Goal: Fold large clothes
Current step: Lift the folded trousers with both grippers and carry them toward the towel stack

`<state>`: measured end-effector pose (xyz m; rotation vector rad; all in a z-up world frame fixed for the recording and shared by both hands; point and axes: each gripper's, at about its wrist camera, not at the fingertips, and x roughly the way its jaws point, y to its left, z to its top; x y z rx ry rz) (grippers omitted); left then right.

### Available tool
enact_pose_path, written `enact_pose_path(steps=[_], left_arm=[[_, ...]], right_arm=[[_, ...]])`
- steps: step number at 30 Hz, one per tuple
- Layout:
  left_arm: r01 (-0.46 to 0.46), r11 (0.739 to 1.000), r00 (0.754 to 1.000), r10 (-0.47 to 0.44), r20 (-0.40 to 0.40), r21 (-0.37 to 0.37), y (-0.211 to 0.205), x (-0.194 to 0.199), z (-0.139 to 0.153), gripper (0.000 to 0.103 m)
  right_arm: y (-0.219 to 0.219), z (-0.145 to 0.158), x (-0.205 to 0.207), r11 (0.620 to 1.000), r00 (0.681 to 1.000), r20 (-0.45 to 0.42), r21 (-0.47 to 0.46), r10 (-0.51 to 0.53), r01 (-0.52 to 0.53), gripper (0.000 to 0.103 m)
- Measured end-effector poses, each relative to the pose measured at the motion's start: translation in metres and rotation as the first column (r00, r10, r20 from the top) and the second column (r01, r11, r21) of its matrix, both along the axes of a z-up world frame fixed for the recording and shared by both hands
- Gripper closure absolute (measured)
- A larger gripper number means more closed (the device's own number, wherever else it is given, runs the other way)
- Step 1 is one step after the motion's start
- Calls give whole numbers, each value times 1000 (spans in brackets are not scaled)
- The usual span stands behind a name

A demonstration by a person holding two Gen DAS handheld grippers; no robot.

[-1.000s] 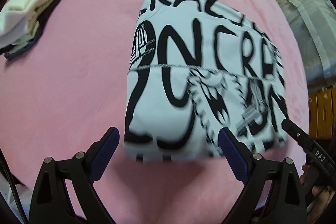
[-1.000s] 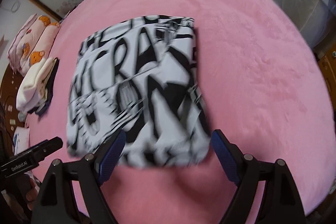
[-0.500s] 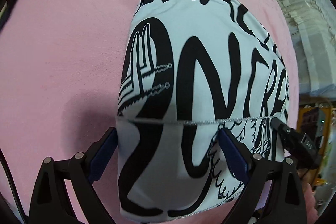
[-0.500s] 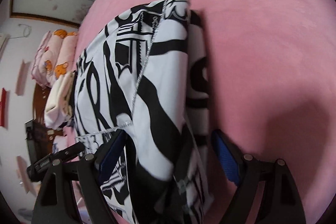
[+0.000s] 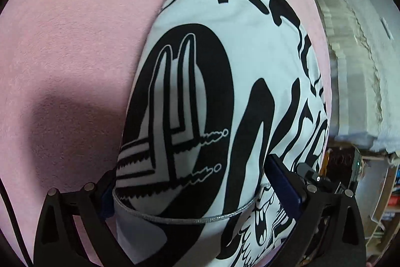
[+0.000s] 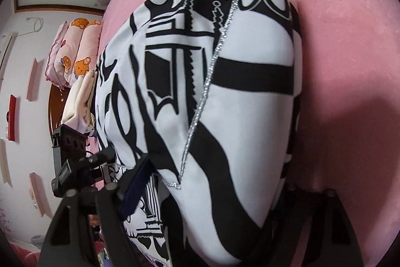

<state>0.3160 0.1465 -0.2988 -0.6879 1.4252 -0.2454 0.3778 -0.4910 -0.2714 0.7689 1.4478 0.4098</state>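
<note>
Close up, the folded black-and-white printed garment [image 5: 212, 91] fills both views, lying on the pink bed [image 5: 62, 41]. From the left wrist, the left tool [image 5: 195, 189] has its fingers spread, one on each side of the garment's near end; the fold bulges between them, and whether they press it I cannot tell. Pale curtains [image 5: 355, 54] show at 3 o'clock only in this view. From the right wrist, the right tool [image 6: 210, 194] also stands spread, straddling the garment [image 6: 225, 104]; its right finger is largely hidden by cloth. Only this view shows the bear-print pillows [image 6: 75, 51] and a stack of folded clothes [image 6: 80, 101] at 9 o'clock.
</note>
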Motion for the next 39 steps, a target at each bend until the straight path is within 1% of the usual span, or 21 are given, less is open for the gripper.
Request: enact_pose_path(steps=[1, 3, 4, 5, 6, 8, 9, 11, 13, 17, 19, 24, 25, 28, 31, 32, 34, 37, 39], left_arm=[[-3, 1000, 1000, 3, 5, 13, 0, -3, 2, 7], [-13, 999, 1000, 13, 10, 41, -5, -8, 10, 12], [-18, 998, 1000, 17, 15, 63, -8, -9, 15, 17], [-20, 997, 1000, 18, 19, 80, -11, -13, 19, 23], [-25, 995, 999, 22, 24, 99, -16, -15, 24, 26], [-36, 992, 999, 32, 41, 122, -30, -18, 36, 38], [-45, 990, 998, 39, 53, 134, -35, -21, 42, 41], [-63, 987, 996, 52, 77, 149, -37, -26, 57, 50], [-67, 982, 994, 50, 99, 179, -43, -34, 71, 53], [-70, 975, 991, 45, 123, 210, -42, -55, 99, 56], [-70, 971, 991, 41, 129, 227, -37, -67, 113, 57], [-98, 965, 988, 65, 142, 243, 11, -90, 161, 57], [-103, 962, 988, 69, 142, 253, 25, -93, 172, 57], [-117, 951, 986, 76, 152, 286, 63, -93, 201, 56], [-132, 939, 981, 78, 177, 319, 111, -91, 234, 56], [-132, 935, 980, 73, 185, 329, 124, -91, 244, 56], [-130, 924, 976, 56, 208, 360, 163, -86, 268, 56], [-128, 908, 969, 29, 245, 399, 213, -80, 298, 56], [-137, 897, 962, 19, 273, 421, 250, -70, 319, 56]], right_arm=[[0, 2, -1, 1000, 1000, 3, 0, -3, 3, 34], [2, 7, -4, 1000, 1000, 15, -2, -15, 15, 45], [2, 9, -4, 1000, 1000, 21, -5, -20, 20, 49], [4, 14, -7, 1000, 999, 35, -11, -28, 29, 55], [5, 17, -9, 999, 999, 42, -19, -33, 34, 60], [11, 28, -13, 998, 997, 71, -55, -37, 41, 67], [15, 32, -14, 996, 996, 82, -74, -36, 42, 70], [24, 46, -18, 991, 993, 113, -122, -32, 46, 73], [36, 63, -24, 982, 988, 153, -182, -16, 44, 76], [63, 96, -41, 966, 977, 208, -258, 35, 20, 78], [78, 113, -52, 965, 974, 224, -262, 42, 19, 79], [125, 152, -72, 963, 959, 272, -268, 79, -3, 80], [141, 162, -75, 966, 956, 282, -258, 83, -7, 80], [175, 180, -74, 971, 947, 308, -238, 96, -21, 80], [229, 203, -68, 973, 927, 358, -227, 117, -35, 80], [245, 209, -66, 975, 921, 372, -218, 117, -36, 80], [277, 219, -60, 981, 914, 391, -189, 104, -30, 80], [322, 230, -44, 990, 904, 419, -140, 83, -26, 80], [360, 241, -26, 994, 890, 451, -108, 69, -22, 80]])
